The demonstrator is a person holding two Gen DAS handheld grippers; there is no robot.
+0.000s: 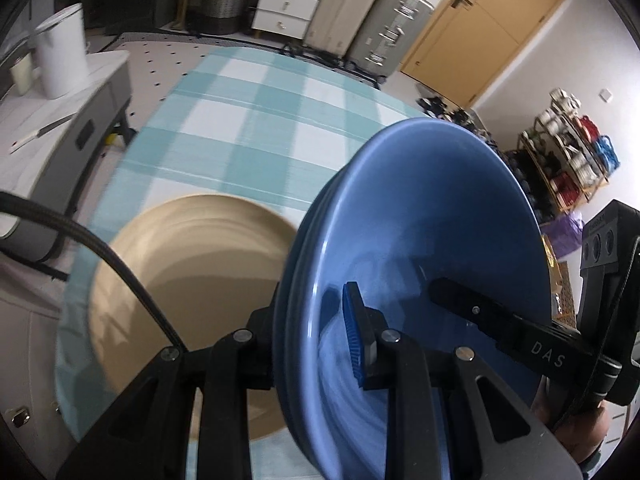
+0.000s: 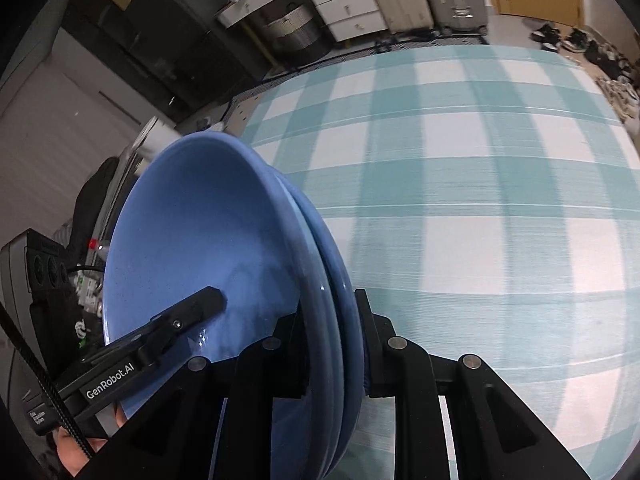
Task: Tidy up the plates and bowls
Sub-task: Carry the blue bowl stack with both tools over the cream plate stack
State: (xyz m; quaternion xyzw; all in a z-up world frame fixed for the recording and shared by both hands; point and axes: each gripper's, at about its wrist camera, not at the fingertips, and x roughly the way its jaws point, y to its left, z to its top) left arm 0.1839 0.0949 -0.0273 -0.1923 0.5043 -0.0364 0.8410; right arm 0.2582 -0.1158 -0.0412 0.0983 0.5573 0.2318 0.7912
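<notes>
While both grippers pinch opposite rims, the blue bowl stack [image 1: 420,220] stands between each one's fingers.

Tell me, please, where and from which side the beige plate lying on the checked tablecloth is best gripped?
Grip the beige plate by its raised rim, one finger above and one slipped beneath the edge. It lies flat and shallow on the tablecloth, so only the lip offers purchase. Its near edge is probably easiest. Both the left gripper and right gripper are clamped on the blue bowls, so one must be freed first.
</notes>
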